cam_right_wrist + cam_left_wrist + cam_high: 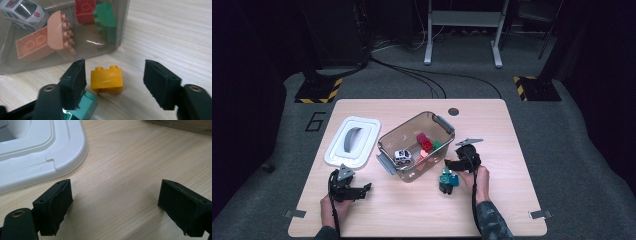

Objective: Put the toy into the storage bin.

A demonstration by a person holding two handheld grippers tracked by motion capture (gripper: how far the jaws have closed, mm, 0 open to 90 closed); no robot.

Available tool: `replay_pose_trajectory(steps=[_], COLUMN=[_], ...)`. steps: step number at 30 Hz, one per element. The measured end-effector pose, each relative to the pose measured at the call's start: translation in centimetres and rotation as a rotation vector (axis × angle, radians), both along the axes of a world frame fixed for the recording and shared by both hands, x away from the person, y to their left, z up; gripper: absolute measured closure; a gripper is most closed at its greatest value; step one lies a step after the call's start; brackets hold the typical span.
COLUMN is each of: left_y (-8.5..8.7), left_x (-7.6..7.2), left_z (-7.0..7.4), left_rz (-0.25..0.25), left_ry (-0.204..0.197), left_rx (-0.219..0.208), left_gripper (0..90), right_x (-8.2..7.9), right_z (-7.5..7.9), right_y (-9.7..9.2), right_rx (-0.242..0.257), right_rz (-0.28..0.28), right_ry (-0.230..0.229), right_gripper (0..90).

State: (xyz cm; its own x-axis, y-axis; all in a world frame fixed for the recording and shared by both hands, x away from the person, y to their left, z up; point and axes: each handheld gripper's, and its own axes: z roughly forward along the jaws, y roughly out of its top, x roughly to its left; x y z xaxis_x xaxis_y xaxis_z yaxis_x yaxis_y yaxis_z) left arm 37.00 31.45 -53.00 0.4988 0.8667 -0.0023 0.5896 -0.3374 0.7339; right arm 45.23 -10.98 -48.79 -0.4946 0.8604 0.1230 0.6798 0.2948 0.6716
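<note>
Right gripper view shows the right gripper (113,82) straddling a yellow brick (107,80) on the tabletop (175,35), just beside the clear bin (75,53) and a teal brick (83,106); its jaws are apart, not yet touching it. Judged step: picking up. Next: lower, close squarely, lift into the bin. Near the front left edge, beside the white lid (37,162), the left gripper (115,205) rests wide and empty.

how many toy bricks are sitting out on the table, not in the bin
2: a yellow brick between the right gripper's open jaws, and a teal brick beside it under one jaw. More may be hidden behind the gripper.
</note>
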Motion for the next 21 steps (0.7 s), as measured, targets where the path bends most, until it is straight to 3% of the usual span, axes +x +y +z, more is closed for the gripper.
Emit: replay_pose_trajectory(steps=[8,21], left_y=[0.02,0.00], left_x=[0.01,0.00], left_z=[0.01,0.00], left_rz=[-0.002,0.000], left_ry=[-0.001,0.000], left_rx=[0.003,0.001], left_gripper=[11.8,11.8], right_x=[0.14,0.20], right_z=[-0.61,-0.87], right_y=[0.51,0.33], right_rx=[-0.016,-0.028], right_rz=[0.004,-0.021], right_ry=[0.015,0.038], right_gripper=[51.6,56.3])
